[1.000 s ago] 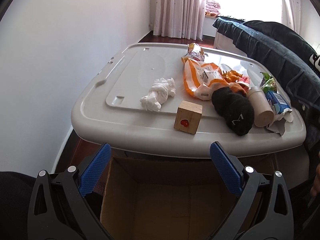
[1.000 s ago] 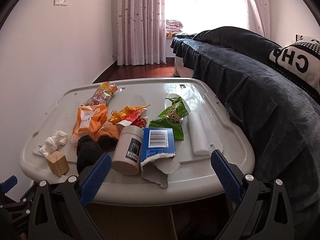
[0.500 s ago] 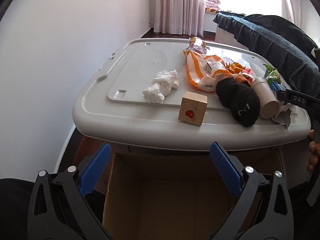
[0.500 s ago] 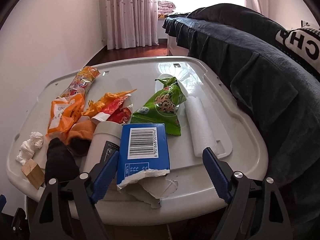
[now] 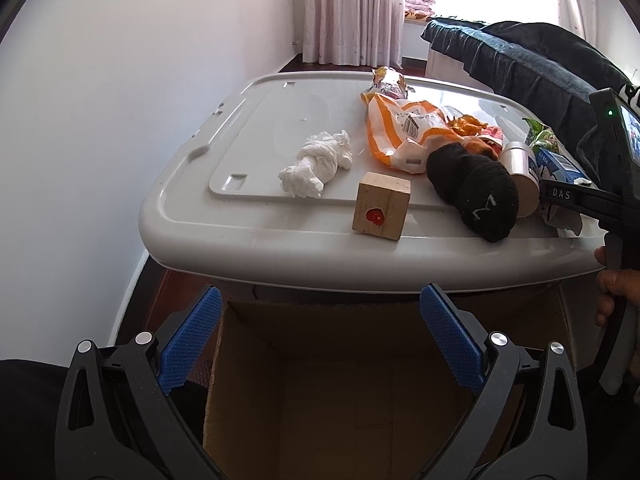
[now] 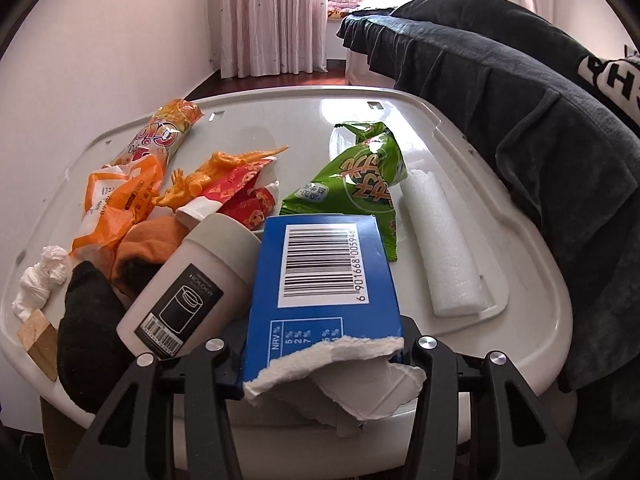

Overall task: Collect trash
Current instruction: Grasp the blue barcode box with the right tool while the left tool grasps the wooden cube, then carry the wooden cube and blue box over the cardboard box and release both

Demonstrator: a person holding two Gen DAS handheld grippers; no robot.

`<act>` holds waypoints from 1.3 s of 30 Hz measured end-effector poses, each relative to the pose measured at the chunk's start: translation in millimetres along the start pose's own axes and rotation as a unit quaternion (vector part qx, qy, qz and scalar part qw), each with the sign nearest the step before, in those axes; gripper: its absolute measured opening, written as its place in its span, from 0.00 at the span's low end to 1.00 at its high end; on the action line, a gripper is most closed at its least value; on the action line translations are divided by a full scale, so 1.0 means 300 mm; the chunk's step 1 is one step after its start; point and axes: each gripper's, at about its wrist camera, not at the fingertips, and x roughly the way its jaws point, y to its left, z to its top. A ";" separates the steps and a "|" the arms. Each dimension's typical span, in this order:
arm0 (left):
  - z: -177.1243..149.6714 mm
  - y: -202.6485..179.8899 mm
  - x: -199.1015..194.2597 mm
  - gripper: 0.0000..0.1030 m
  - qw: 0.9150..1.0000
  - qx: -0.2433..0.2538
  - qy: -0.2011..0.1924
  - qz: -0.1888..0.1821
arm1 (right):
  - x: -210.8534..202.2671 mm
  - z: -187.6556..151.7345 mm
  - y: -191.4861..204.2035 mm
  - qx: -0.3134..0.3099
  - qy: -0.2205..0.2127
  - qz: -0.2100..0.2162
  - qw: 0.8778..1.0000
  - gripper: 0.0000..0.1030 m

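Compared with a second ago, the right gripper (image 6: pixel 322 354) has come down and forward over the near edge of the grey bin lid (image 6: pixel 532 320), and its jaws, then spread wide, are now closing around the torn blue carton (image 6: pixel 320 280), which sits between them; the blue pads are almost hidden behind the carton's sides, so firm contact cannot be confirmed. The carton lies at the lid's near edge, its ripped white end hanging toward the camera, with the white cylindrical container (image 6: pixel 188 288) touching its left side and the green snack bag (image 6: pixel 360 184) just behind it. In the left wrist view, the right gripper's black arm now reaches in from the lid's right side. The left gripper (image 5: pixel 320 338) is unchanged: it hovers wide open and empty above the cardboard box (image 5: pixel 340 392) below the lid's front edge.
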 end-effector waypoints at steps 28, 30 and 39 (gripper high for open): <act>0.142 -0.092 0.186 0.94 0.990 0.035 -0.028 -0.130 | -0.286 -0.075 -0.129 0.058 -0.070 0.075 0.993 0.46; 0.143 -0.092 0.204 0.93 0.991 0.035 -0.030 -0.126 | -0.277 -0.071 -0.127 0.063 -0.065 0.079 0.993 0.46; 0.104 -0.152 0.230 0.56 0.991 0.090 -0.055 -0.078 | -0.255 -0.075 -0.094 0.052 -0.054 0.078 0.994 0.46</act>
